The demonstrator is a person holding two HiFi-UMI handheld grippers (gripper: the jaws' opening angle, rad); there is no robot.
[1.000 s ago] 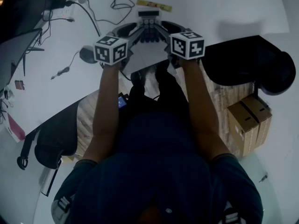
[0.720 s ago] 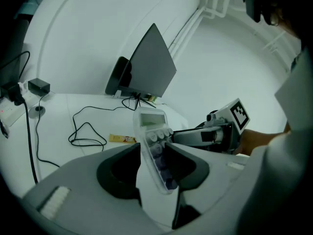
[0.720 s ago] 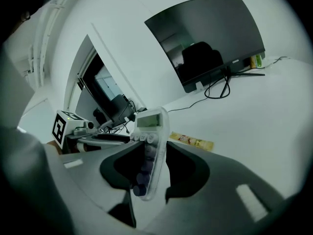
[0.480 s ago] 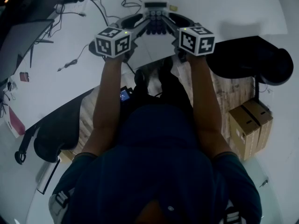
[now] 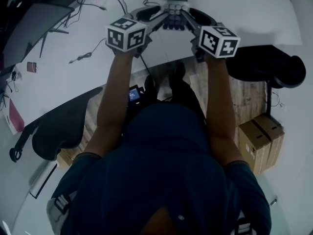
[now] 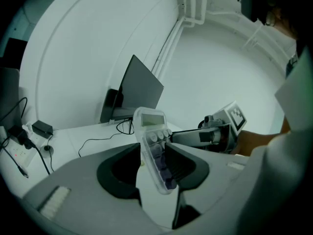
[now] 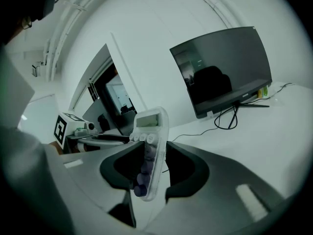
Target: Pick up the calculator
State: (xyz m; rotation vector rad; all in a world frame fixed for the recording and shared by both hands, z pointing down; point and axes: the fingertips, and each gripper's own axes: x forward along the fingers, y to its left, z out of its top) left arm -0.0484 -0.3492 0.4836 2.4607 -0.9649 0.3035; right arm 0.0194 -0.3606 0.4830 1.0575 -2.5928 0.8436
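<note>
The calculator (image 5: 175, 10), pale and clear-cased with a small display and round dark keys, hangs in the air above the white desk (image 5: 68, 80). My left gripper (image 5: 164, 17) and right gripper (image 5: 188, 18) meet at it from either side, both shut on it. In the left gripper view the calculator (image 6: 155, 146) stands on edge between the jaws of the left gripper (image 6: 156, 169), display upward, with the right gripper's marker cube (image 6: 234, 117) beyond it. In the right gripper view the right gripper (image 7: 149, 173) clamps the calculator (image 7: 150, 151) likewise.
A dark monitor (image 7: 222, 70) and cables stand on the desk; another screen (image 6: 139, 89) and a power strip (image 6: 17, 153) lie to the left. Below the desk edge are two office chairs (image 5: 54, 133) (image 5: 274, 65) and cardboard boxes (image 5: 259, 136).
Both grippers have risen together with the calculator held between them, climbing toward the top of the head view. The grip looks the same.
</note>
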